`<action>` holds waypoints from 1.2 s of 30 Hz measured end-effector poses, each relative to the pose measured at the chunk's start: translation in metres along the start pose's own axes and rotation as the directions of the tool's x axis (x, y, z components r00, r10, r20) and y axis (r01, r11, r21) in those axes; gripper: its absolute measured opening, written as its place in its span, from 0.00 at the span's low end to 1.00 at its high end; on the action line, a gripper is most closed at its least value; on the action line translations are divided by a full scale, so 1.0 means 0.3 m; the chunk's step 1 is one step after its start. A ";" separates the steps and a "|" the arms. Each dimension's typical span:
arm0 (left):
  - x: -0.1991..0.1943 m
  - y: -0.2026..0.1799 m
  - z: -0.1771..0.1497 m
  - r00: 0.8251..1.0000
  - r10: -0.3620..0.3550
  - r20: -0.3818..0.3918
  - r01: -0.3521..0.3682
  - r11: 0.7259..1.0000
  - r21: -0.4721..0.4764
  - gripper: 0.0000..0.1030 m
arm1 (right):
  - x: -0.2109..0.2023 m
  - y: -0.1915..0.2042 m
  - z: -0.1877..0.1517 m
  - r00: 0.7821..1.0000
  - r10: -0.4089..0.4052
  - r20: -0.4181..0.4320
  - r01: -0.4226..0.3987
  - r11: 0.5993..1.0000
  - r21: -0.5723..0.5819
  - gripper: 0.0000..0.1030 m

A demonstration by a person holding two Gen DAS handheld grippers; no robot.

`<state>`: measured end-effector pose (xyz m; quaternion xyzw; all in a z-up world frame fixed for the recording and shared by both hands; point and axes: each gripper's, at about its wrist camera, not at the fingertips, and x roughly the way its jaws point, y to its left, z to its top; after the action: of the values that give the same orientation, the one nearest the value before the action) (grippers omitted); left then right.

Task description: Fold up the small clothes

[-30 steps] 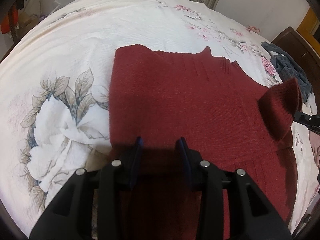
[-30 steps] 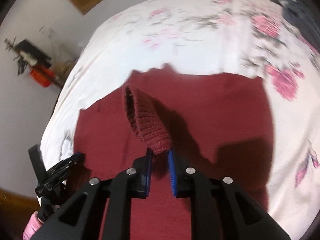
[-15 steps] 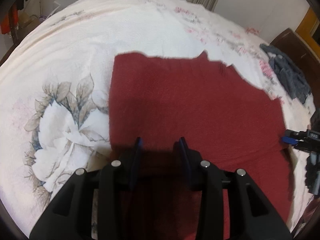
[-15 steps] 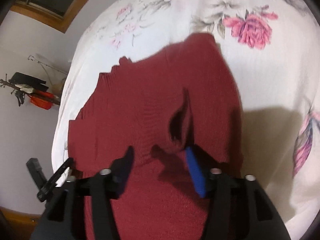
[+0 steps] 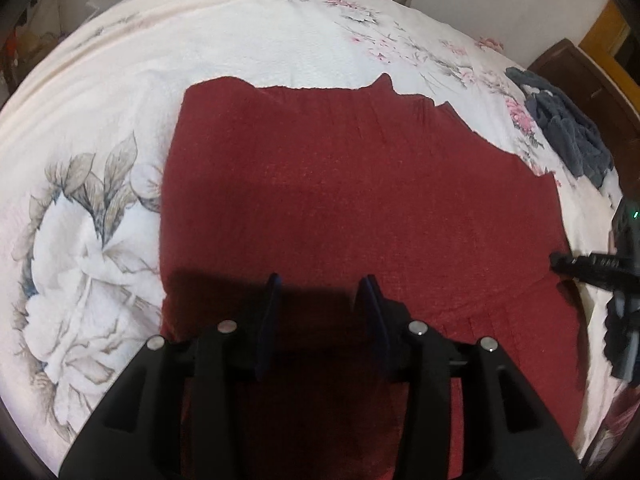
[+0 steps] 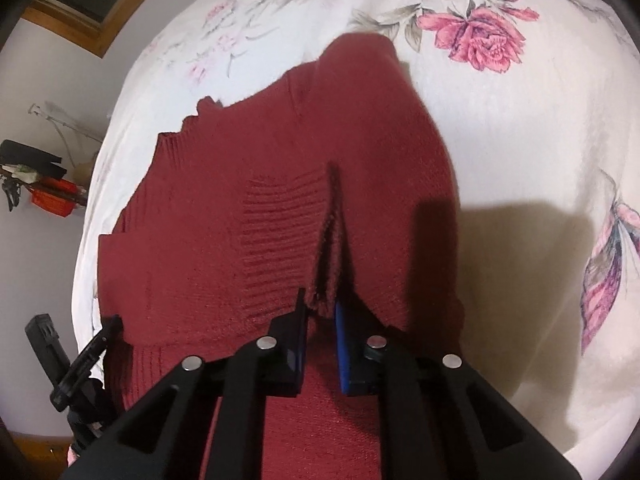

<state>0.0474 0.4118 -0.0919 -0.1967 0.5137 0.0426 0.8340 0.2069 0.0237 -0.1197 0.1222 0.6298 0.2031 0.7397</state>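
A dark red knit sweater (image 5: pixel 352 200) lies flat on the floral bedspread (image 5: pixel 248 36), with its ribbed sleeve cuff (image 6: pixel 280 232) folded over the body. My left gripper (image 5: pixel 320 282) hovers open over the sweater's near part, nothing between its fingers. My right gripper (image 6: pixel 320 308) is narrowed on a raised ridge of the cuff's edge, at the sweater's right side; in the left wrist view the right gripper (image 5: pixel 588 268) shows as a black tip touching that edge. The left gripper (image 6: pixel 80 360) appears at the lower left of the right wrist view.
A dark grey garment (image 5: pixel 568 132) lies bunched at the bed's far right, next to dark wooden furniture (image 5: pixel 580 68). A wall shelf with red and black items (image 6: pixel 40 192) and a wooden frame (image 6: pixel 68 12) stand beyond the bed.
The right gripper carried the cuff down onto the sweater, opened wide, then narrowed again on the cuff's edge. The sweater now lies flatter. The left gripper stayed open in place.
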 end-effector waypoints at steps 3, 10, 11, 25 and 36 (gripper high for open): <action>-0.043 0.005 -0.006 1.000 -0.013 -0.002 0.013 1.000 -0.024 0.39 | -0.060 0.001 -0.017 0.998 0.051 0.038 -0.051 0.999 0.000 0.22; -0.261 0.041 -0.187 0.999 -0.041 -0.004 0.041 0.999 0.022 0.54 | -0.293 0.011 -0.268 0.993 0.071 0.091 -0.055 0.985 -0.166 0.48; -0.303 0.058 -0.237 0.998 -0.055 -0.009 0.055 0.998 0.019 0.57 | -0.325 0.002 -0.328 0.994 0.061 0.087 -0.044 0.982 -0.186 0.53; -0.536 0.155 -0.822 0.978 -0.111 -0.174 0.096 0.991 -0.093 0.63 | -0.483 -0.202 -0.955 0.998 0.053 -0.032 -0.057 0.988 -0.145 0.60; -0.472 0.126 -0.892 0.969 -0.150 -0.196 0.127 0.984 -0.125 0.63 | -0.409 -0.291 -1.097 0.987 0.103 -0.120 -0.108 0.993 -0.037 0.61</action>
<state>-0.2543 0.3654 -0.0846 -0.2817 0.5785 -0.0077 0.7654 -0.1184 -0.1343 -0.1078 0.1273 0.6603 0.2624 0.6920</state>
